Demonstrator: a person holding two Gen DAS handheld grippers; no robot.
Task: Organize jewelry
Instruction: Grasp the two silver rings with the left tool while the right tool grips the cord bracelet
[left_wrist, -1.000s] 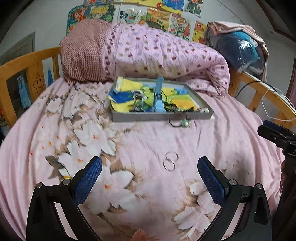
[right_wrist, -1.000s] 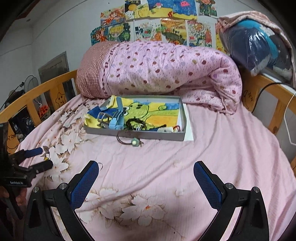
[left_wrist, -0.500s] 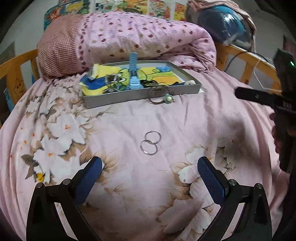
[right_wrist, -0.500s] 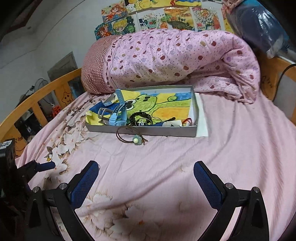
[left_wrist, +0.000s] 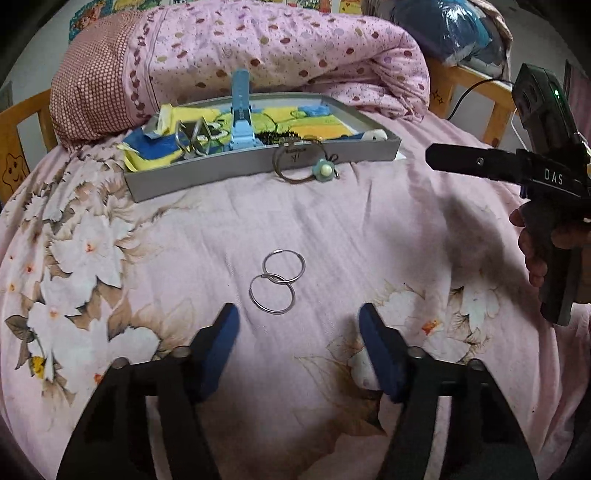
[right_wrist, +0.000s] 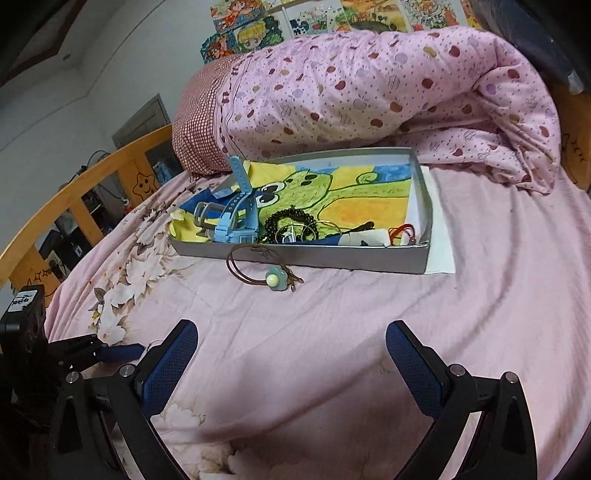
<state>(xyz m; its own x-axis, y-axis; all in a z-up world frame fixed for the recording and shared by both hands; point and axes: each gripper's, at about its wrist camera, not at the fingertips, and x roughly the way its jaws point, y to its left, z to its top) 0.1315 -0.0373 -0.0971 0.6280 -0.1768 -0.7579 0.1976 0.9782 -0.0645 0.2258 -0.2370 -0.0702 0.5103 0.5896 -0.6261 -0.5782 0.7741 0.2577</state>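
2 thin shiny metal hoops (left_wrist: 277, 282) lie on matt floral cloth bedsheet (left_wrist: 221, 221), near wooden bed rail (right_wrist: 74, 192).

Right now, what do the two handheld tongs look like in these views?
Both tongs are matte black frames with silver pivot bolts, each finger tipped by a textured blue pad. The left tongs and right tongs match. Seen from the left wrist, the right unit has white "DAS" lettering, a small green light and a black pistol handle gripped by a bare hand; no sleeve shows.
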